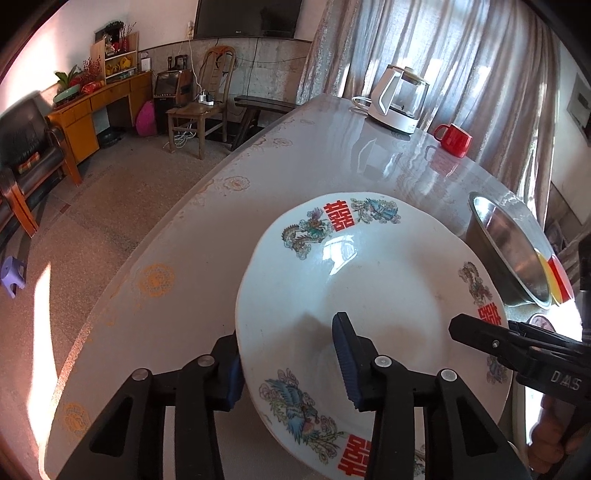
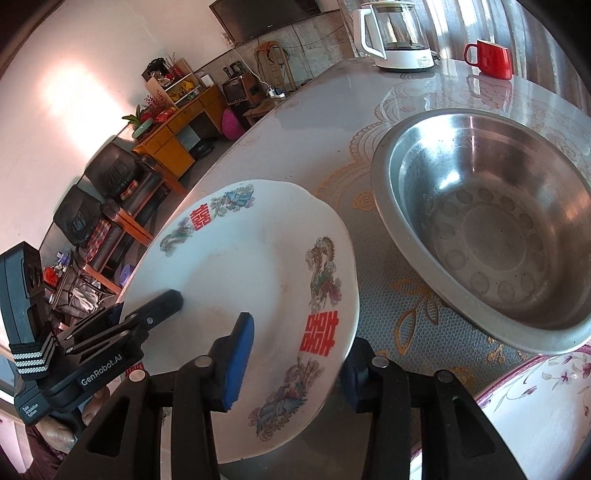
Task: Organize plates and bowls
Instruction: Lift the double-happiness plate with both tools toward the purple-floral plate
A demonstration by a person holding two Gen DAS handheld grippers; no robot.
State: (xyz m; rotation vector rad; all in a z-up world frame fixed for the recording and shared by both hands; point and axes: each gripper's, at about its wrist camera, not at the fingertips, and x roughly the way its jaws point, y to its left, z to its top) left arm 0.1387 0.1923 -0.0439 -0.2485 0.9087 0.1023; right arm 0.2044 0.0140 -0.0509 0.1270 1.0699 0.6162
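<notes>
A white plate [image 1: 369, 280] [image 2: 240, 258] with red characters and dragon and phoenix prints is held tilted over the table, between both grippers. My left gripper [image 1: 286, 339] is shut on its near left rim, one blue pad [image 1: 345, 354] on the top face and the other under the edge. My right gripper [image 2: 301, 339] is shut on the near right rim, one pad [image 2: 238, 362] on top and the other finger beneath. Each gripper shows in the other's view, the right [image 1: 480, 332] and the left [image 2: 159, 306]. A steel bowl [image 2: 480, 240] [image 1: 509, 243] stands empty to the right.
A floral-rimmed white dish [image 2: 535, 406] lies at the near right. A glass kettle [image 1: 399, 99] [image 2: 395, 33] and a red mug [image 1: 454, 138] [image 2: 491, 59] stand at the far end. The table's edge [image 1: 155, 236] runs along the left, with floor and chairs beyond.
</notes>
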